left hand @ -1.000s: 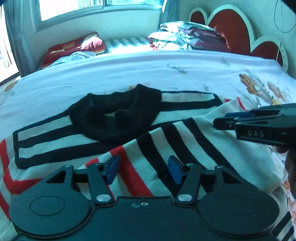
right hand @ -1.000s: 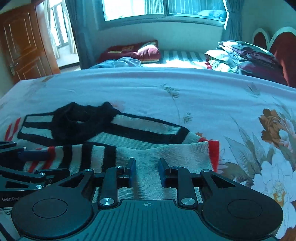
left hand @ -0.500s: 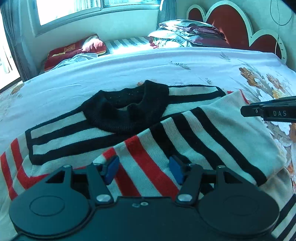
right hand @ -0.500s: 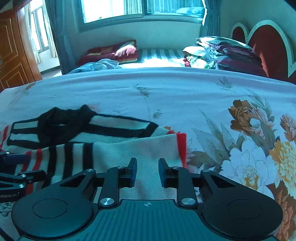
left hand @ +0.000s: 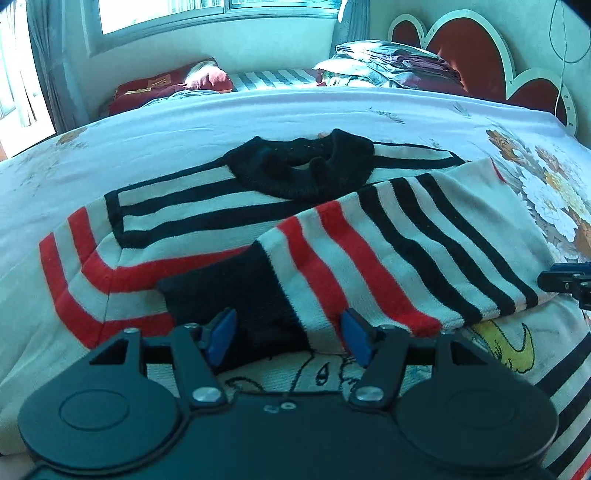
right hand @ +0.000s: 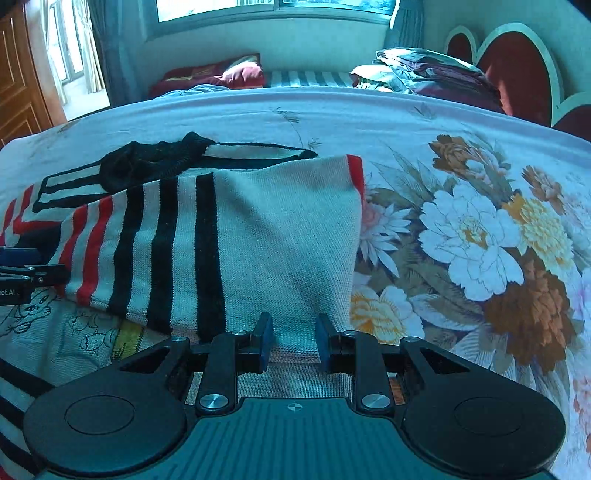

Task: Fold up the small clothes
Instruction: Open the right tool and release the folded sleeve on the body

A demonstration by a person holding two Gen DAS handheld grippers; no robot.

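The left tool (left hand: 288, 338) sits at the bottom centre of the left wrist view, its blue pads (left hand: 221, 334) standing fairly wide and opening further. Between the pads lies the dark cuff end of a folded-over sleeve (left hand: 388, 254), but neither pad presses on it, so the cloth is not gripped.

The right tool (right hand: 293, 341) fills the bottom centre of the right wrist view with its pads set narrow. A band of pale knit from the sleeve runs straight between them, and the pads appear to pinch it from both sides.

Both tools work on the same striped sweater (left hand: 177, 221), which lies spread on the bed (left hand: 184, 136) across the middle of each view. The sweater is cream with black and red stripes. Its black collar (left hand: 303, 166) sits above centre in the left wrist view and in the upper left part of the right wrist view. The sleeve is laid diagonally across the sweater's body. Below the sleeve, near the tools, a drawn cartoon print (left hand: 325, 373) with a yellow patch shows on the sweater's front.

The tip of the right tool shows at the right edge of the left wrist view, and the left tool shows at the left edge of the right wrist view.

The bed sheet has a large flower pattern (right hand: 476, 236) on the right. At the top of both views are folded bedding (left hand: 391, 62), a red headboard (left hand: 465, 48), a dark red cushion (left hand: 166, 85) and a bright window (right hand: 273, 7).
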